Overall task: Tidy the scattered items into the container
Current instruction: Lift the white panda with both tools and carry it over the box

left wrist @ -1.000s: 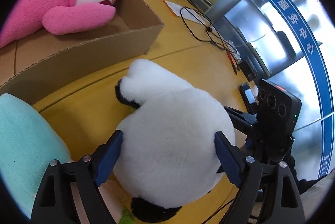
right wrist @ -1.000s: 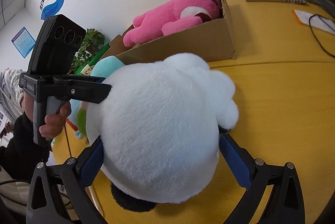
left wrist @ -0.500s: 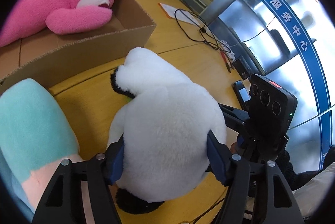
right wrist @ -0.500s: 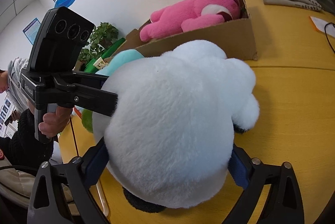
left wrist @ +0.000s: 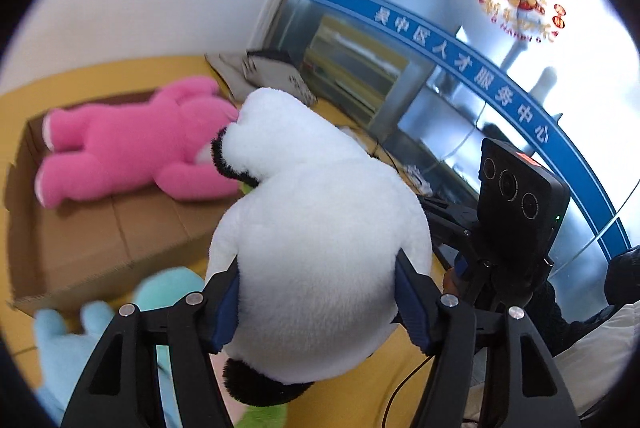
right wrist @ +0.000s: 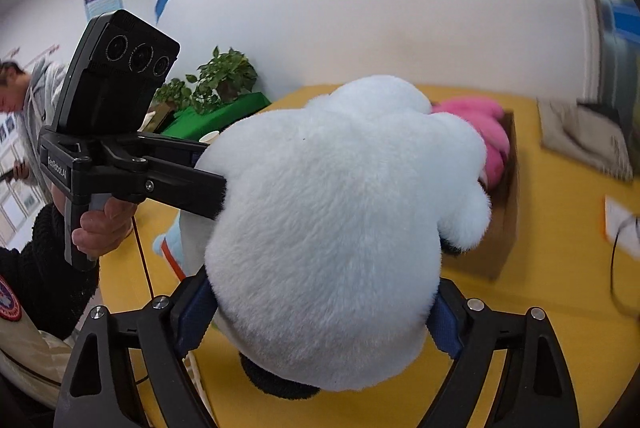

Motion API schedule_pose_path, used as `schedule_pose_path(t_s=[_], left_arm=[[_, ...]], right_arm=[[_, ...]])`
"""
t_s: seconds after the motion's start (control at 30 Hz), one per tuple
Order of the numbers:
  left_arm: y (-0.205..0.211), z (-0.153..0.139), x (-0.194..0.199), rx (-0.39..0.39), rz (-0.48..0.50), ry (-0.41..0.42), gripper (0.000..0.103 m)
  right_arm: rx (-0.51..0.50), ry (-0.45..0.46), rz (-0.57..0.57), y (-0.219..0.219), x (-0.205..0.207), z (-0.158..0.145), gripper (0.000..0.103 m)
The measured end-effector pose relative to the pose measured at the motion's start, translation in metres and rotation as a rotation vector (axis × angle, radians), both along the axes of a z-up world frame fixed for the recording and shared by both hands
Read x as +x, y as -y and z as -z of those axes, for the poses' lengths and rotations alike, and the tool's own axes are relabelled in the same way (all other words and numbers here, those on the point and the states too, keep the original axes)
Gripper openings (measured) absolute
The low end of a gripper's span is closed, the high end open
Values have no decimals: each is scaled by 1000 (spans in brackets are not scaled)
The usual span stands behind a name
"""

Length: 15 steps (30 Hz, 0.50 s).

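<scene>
Two grippers are carrying one big white plush toy (left wrist: 320, 260) above the yellow worktop (right wrist: 560, 308); it is too bulky for one. The left gripper (left wrist: 318, 304) is squeezing it, while the right gripper (right wrist: 320, 312), just tightened, is clamping its other side. One pink plush toy (left wrist: 132, 151) is lying in the single cardboard box (left wrist: 80, 252); one pale blue toy (left wrist: 68, 344) is waiting outside.

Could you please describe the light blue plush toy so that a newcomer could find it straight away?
Start at the cardboard box on the yellow table, where the pink plush lies. The light blue plush lies on the table just outside its near wall. Unlike the white plush, no gripper holds it.
</scene>
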<state>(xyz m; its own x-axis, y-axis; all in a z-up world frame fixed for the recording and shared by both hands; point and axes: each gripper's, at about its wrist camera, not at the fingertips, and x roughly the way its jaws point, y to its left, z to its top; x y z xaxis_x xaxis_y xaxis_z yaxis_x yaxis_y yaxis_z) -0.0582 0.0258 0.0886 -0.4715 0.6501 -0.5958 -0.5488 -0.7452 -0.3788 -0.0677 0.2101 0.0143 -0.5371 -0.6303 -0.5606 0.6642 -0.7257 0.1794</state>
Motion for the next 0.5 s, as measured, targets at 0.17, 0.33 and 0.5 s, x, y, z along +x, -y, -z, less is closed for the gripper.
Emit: schedule_pose_path(t_s=[0.17,0.33,0.5], left_arm=[[51,-34,-10,16,-87,-87,65],[97,-50,-32,35,-146,-119,65],[138,-33,-62,68,-197,-82,65]], right_arm=[[61,-90,-79,51,-23,-40,91],[105,-163,-136,101,-56,-68,91],[136,-156,-172,144,-98,-65,91]])
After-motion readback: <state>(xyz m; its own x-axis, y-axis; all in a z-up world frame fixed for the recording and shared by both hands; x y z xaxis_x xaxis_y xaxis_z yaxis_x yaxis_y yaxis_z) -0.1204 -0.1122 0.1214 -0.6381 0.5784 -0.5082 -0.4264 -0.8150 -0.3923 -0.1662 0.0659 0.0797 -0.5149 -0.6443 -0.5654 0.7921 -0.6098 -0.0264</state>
